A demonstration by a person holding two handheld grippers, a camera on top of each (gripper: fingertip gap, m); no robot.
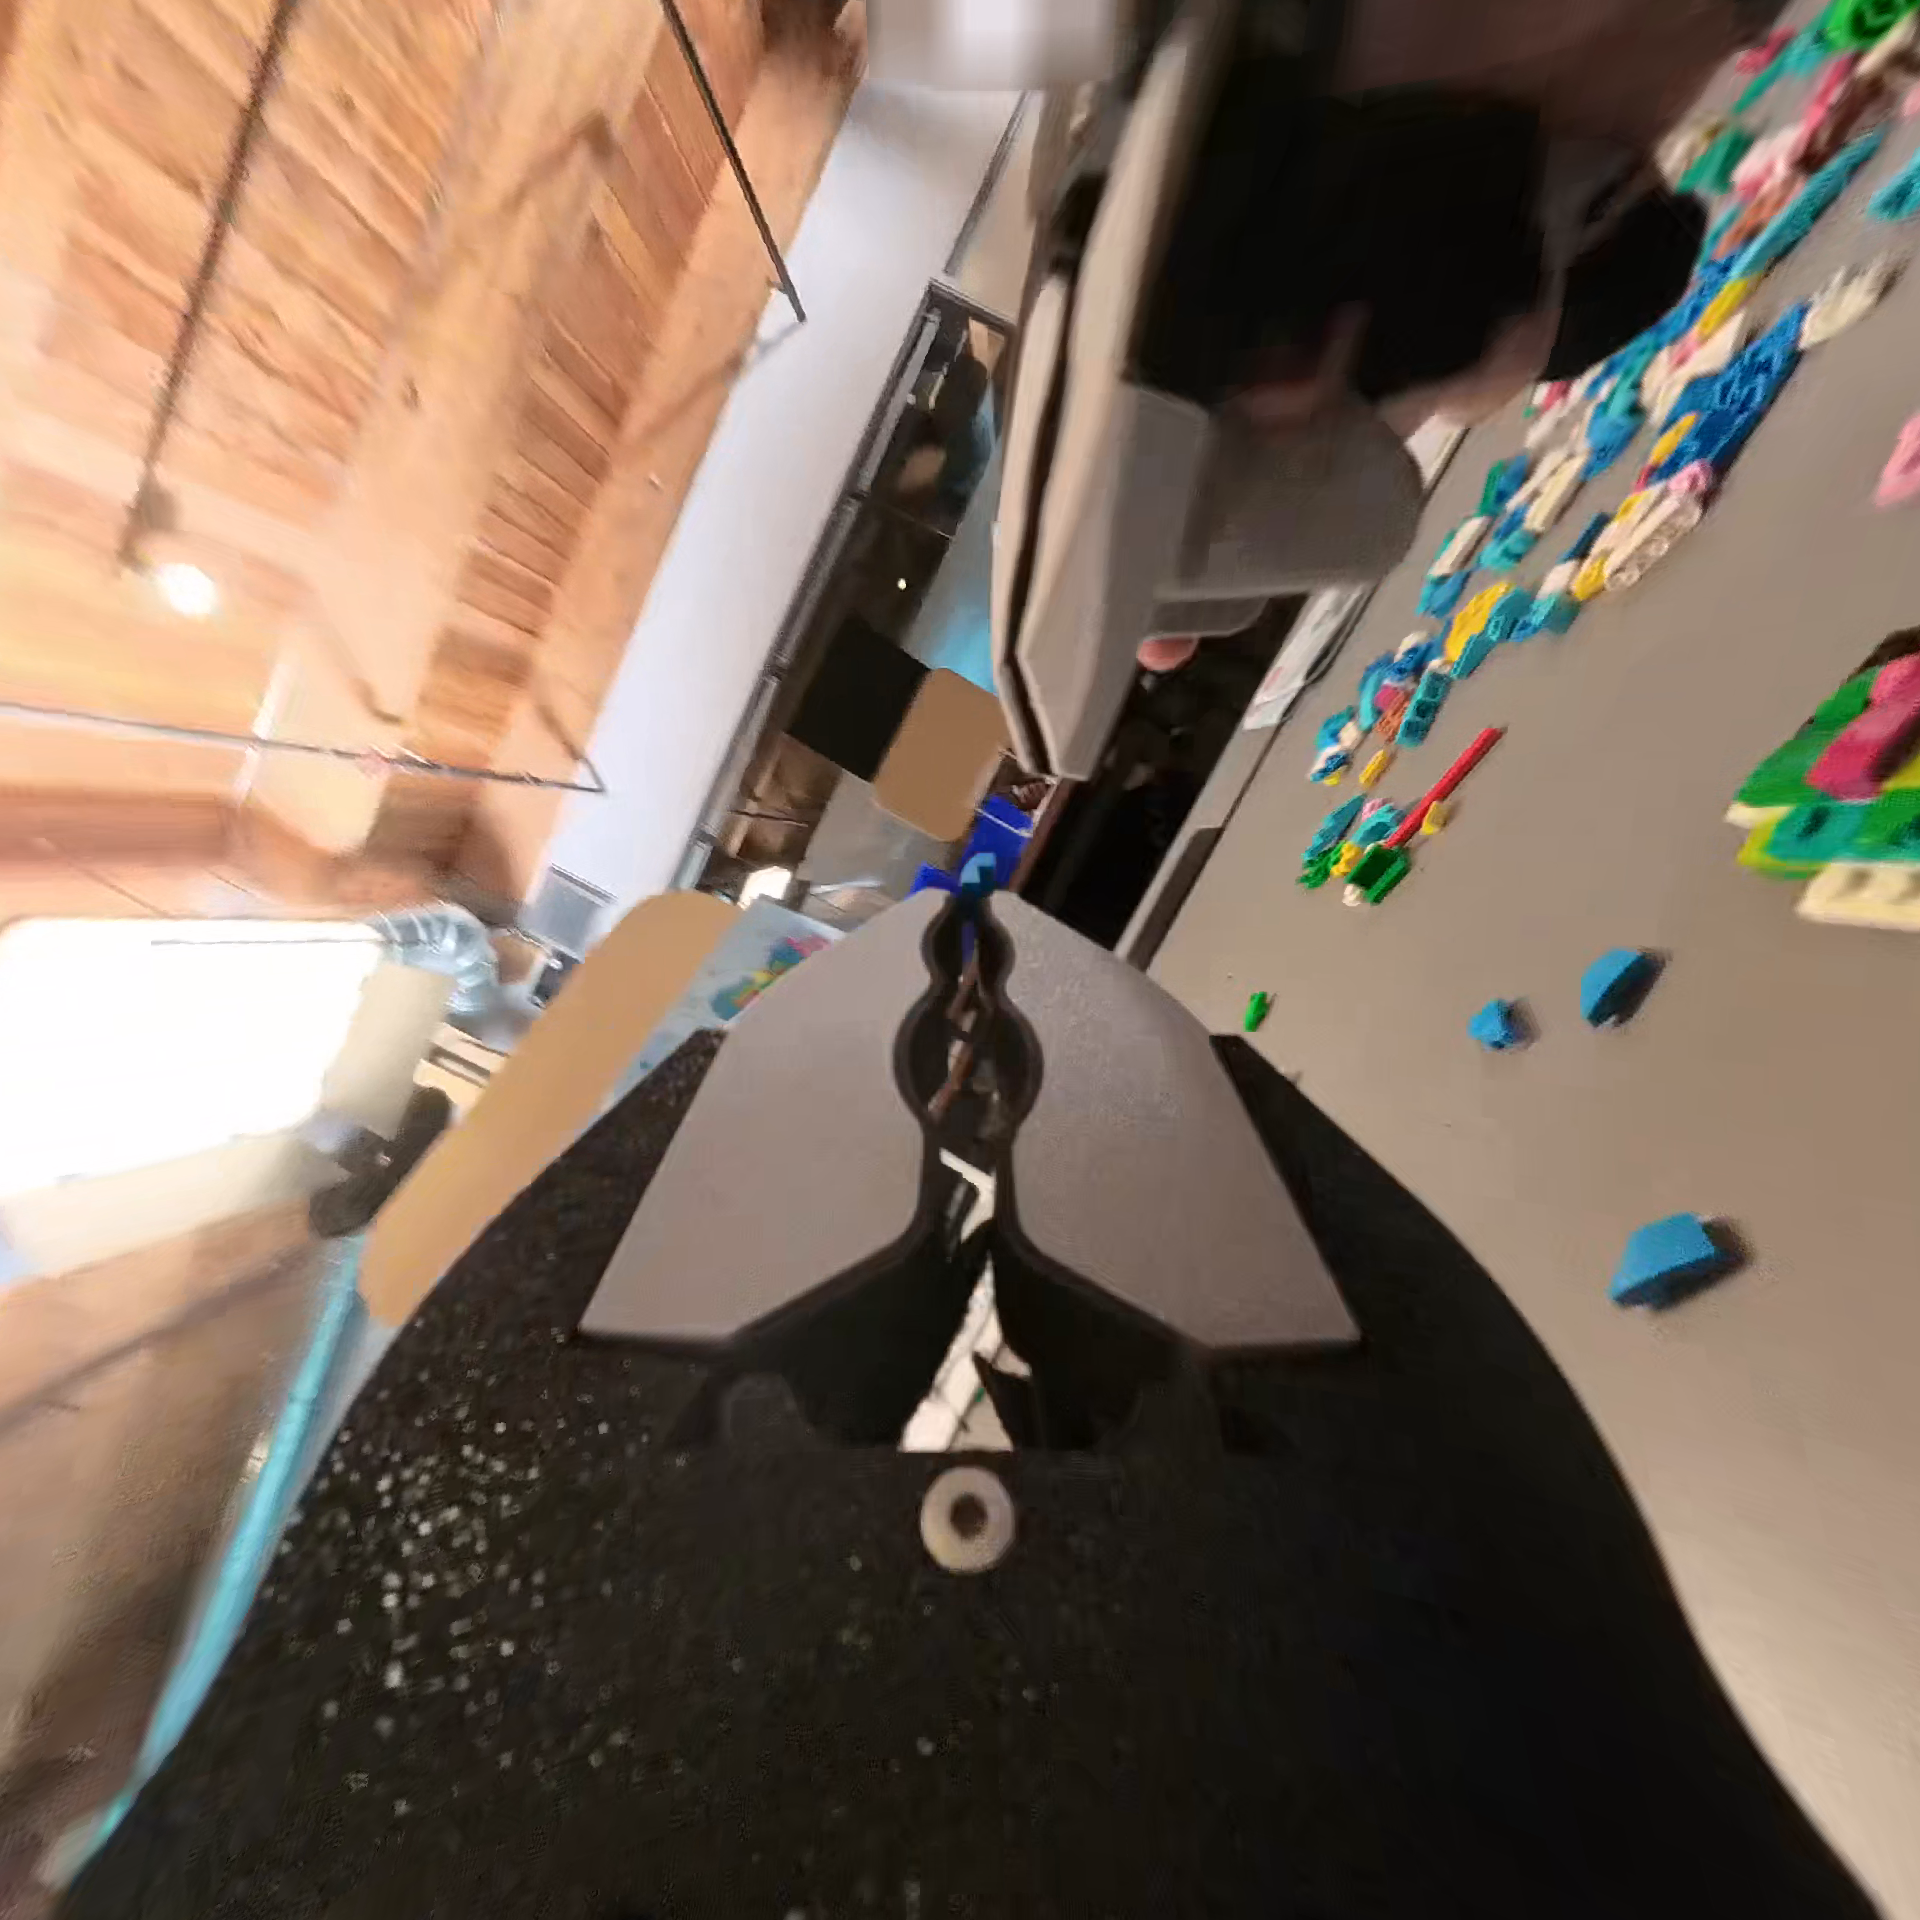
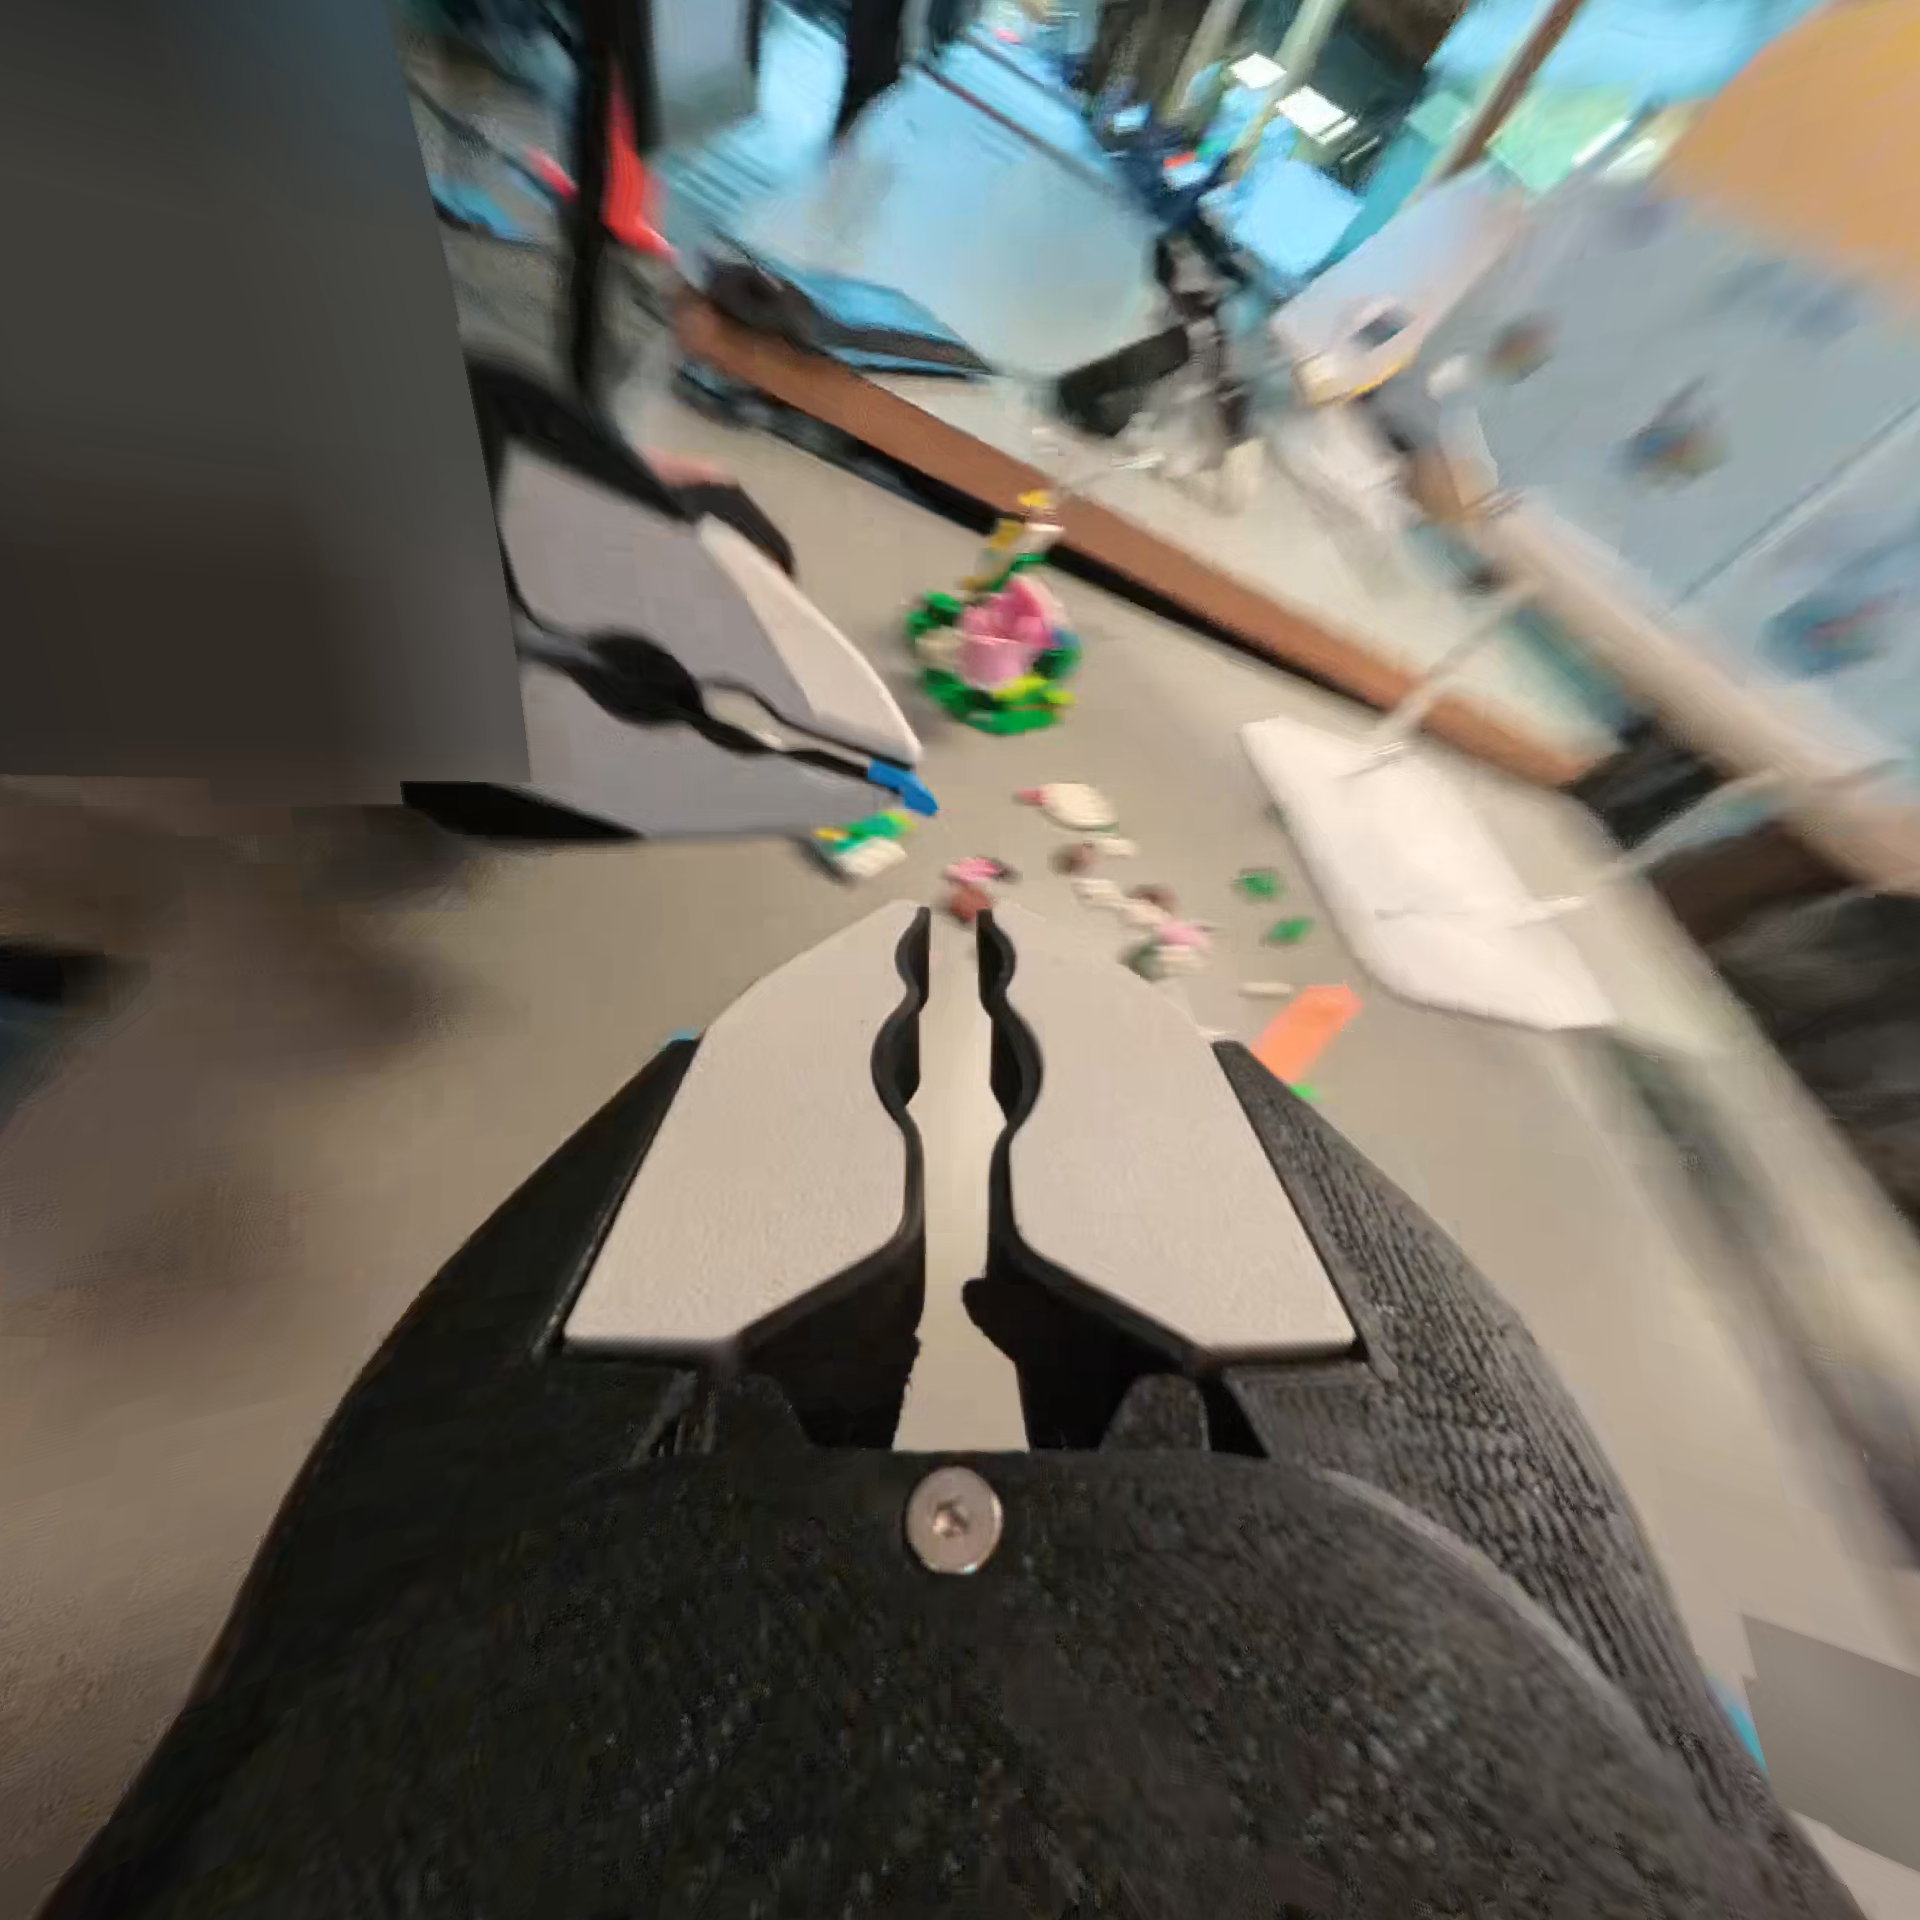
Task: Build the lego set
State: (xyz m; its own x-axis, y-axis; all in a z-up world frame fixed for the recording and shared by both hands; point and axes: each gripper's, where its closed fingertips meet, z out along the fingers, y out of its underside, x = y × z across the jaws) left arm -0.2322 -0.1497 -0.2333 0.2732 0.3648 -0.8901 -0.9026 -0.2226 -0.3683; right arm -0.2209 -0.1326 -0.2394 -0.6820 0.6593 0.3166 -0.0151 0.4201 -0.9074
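Observation:
My left gripper (image 1: 966,916) is shut on a small blue lego piece (image 1: 975,878) that sticks out past its fingertips. It is held in the air, tilted, away from the grey table (image 1: 1455,1091). The right wrist view shows the same gripper (image 2: 883,774) at the left with the blue piece (image 2: 902,787) pinched at its tips, above a small green and white build (image 2: 862,842). My right gripper (image 2: 953,920) is open by a narrow gap with nothing between its fingers, low over the table near small pink and brown pieces (image 2: 971,883). It also shows in the left wrist view (image 1: 1049,758).
Loose bricks (image 1: 1558,499) cover the table's far side, with a green, pink and teal build (image 1: 1849,790), a red stick (image 1: 1449,779) and single blue pieces (image 1: 1668,1257). A pink and green flower build (image 2: 992,655), a white sheet (image 2: 1423,883) and an orange piece (image 2: 1309,1029) lie ahead.

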